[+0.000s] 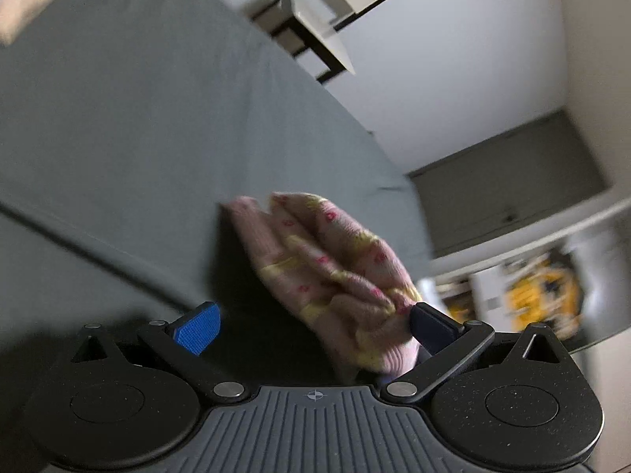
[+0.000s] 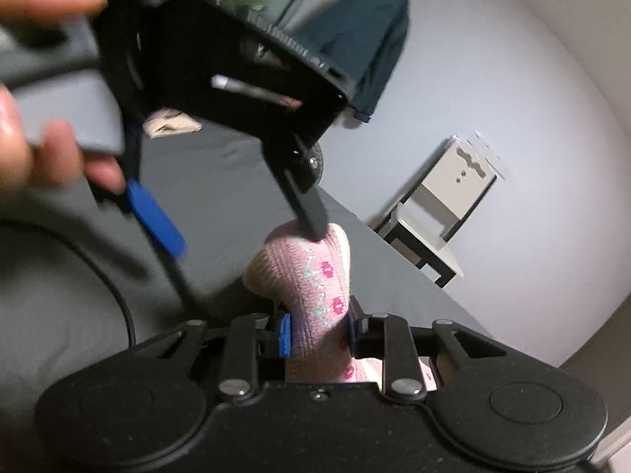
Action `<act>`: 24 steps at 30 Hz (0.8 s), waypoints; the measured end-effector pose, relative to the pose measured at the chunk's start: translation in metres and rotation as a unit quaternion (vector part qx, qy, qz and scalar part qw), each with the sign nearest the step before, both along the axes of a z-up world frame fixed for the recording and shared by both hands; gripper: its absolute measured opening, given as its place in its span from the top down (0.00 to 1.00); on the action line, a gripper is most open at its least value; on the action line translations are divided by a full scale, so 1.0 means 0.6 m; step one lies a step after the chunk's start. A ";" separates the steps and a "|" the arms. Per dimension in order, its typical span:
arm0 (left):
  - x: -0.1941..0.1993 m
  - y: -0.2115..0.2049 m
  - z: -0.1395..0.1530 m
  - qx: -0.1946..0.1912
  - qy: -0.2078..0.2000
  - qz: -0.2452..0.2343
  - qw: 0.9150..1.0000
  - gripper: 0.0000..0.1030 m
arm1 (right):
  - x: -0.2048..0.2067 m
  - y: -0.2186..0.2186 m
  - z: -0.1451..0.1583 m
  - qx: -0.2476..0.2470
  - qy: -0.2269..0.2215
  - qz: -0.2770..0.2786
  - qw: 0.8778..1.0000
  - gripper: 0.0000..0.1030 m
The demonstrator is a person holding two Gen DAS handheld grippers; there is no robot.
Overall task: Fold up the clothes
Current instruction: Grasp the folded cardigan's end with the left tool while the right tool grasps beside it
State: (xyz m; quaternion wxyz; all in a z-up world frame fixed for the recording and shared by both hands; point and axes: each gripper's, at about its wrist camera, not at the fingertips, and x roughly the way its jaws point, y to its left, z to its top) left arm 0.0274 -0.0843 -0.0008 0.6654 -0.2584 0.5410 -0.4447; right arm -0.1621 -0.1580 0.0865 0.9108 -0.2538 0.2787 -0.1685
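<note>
A pink knitted sock (image 2: pixel 315 283) with red flower dots and pale yellow parts stands up from between the pads of my right gripper (image 2: pixel 319 333), which is shut on it. My left gripper (image 2: pixel 236 228) hangs above it, held by a person's hand (image 2: pixel 23 146). Its jaws are wide apart, and its black finger (image 2: pixel 311 213) touches the sock's top end. In the left wrist view the bunched sock (image 1: pixel 323 264) lies against the dark right pad of that open left gripper (image 1: pixel 315 325), far from the blue pad (image 1: pixel 197 327). Both views are motion-blurred.
A grey bed sheet (image 2: pixel 221 189) spreads below both grippers. A beige cloth (image 2: pixel 169 126) lies farther back on it, and a black cable (image 2: pixel 118 295) curves at the left. A white chair (image 2: pixel 445 197) stands by the wall beyond the bed edge. A dark garment (image 2: pixel 366 39) hangs above.
</note>
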 end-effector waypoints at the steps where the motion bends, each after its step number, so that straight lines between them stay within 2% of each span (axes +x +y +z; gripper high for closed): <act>1: 0.001 -0.008 -0.013 -0.013 0.023 -0.003 1.000 0.00 | -0.002 -0.004 0.004 0.007 -0.003 -0.002 1.000 0.76; 5: 0.000 -0.019 -0.041 -0.047 0.069 0.006 0.996 0.00 | -0.006 -0.014 0.011 0.016 -0.007 -0.005 1.000 0.76; 9: 0.005 -0.009 -0.060 -0.113 0.120 0.041 0.986 0.00 | -0.003 -0.008 0.009 0.011 -0.005 0.005 1.000 0.76; 11: 0.005 -0.012 -0.066 -0.120 0.130 0.042 0.983 0.00 | 0.001 -0.003 0.005 0.006 -0.003 0.012 1.000 0.76; 13: 0.001 -0.027 -0.077 -0.103 0.141 0.029 0.984 0.00 | 0.002 -0.004 0.005 0.006 -0.002 0.014 1.000 0.76; 15: -0.008 -0.044 -0.094 -0.114 0.162 0.019 0.980 0.00 | 0.001 -0.005 0.005 0.007 -0.002 0.017 1.000 0.76; 17: -0.015 -0.059 -0.107 -0.147 0.185 0.013 0.972 0.00 | -0.001 -0.004 0.002 0.000 0.002 0.026 1.000 0.75; 18: -0.019 -0.064 -0.111 -0.160 0.187 0.016 0.969 0.00 | -0.002 0.000 0.000 -0.008 0.008 0.032 0.999 0.75; 21: -0.022 -0.071 -0.104 -0.145 0.158 0.028 0.976 0.01 | -0.003 0.012 -0.005 -0.037 0.031 0.054 0.997 0.74; 22: -0.023 -0.073 -0.098 -0.127 0.140 0.026 0.982 0.01 | -0.006 0.018 -0.003 -0.043 0.037 0.059 0.997 0.64; 23: -0.025 -0.073 -0.090 -0.105 0.119 0.024 0.987 0.01 | -0.010 0.024 0.000 -0.046 0.042 0.065 0.996 0.47; 24: -0.028 -0.073 -0.084 -0.085 0.101 0.024 0.991 0.01 | -0.016 0.022 0.008 -0.041 0.044 0.071 0.996 0.39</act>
